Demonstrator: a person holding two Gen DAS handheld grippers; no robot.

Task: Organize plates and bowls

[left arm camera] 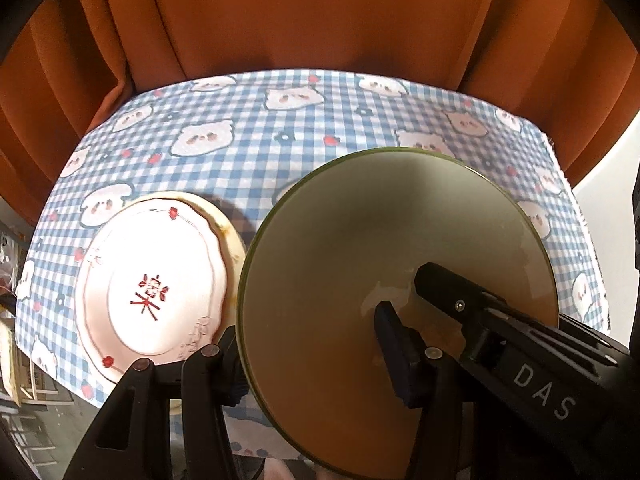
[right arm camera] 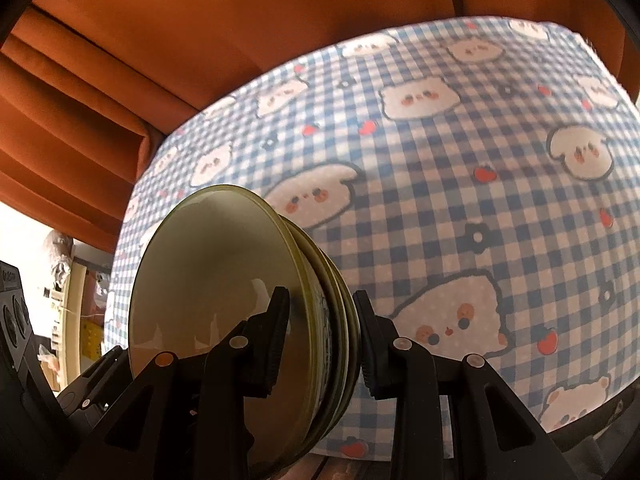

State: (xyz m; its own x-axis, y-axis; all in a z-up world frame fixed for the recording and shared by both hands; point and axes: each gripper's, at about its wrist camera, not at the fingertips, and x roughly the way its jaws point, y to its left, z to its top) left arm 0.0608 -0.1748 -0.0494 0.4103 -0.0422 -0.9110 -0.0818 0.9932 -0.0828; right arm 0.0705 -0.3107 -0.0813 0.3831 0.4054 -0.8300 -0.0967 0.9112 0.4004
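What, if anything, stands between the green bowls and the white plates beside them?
Nothing lying on the tablecloth does. Only the left gripper's own outer finger sits between the green bowls and the white plates.

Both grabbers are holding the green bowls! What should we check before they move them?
1. Right gripper pinches the stacked green bowls at the rim: ok.
2. Left gripper grips the opposite rim, one finger inside: ok.
3. Bowls nested evenly: cannot tell; rims look slightly offset.
4. Stack level: not ok, it looks tilted.
5. Gap to the white plate: cannot tell; they overlap in the left view.
6. Free spot on the tablecloth: ok.
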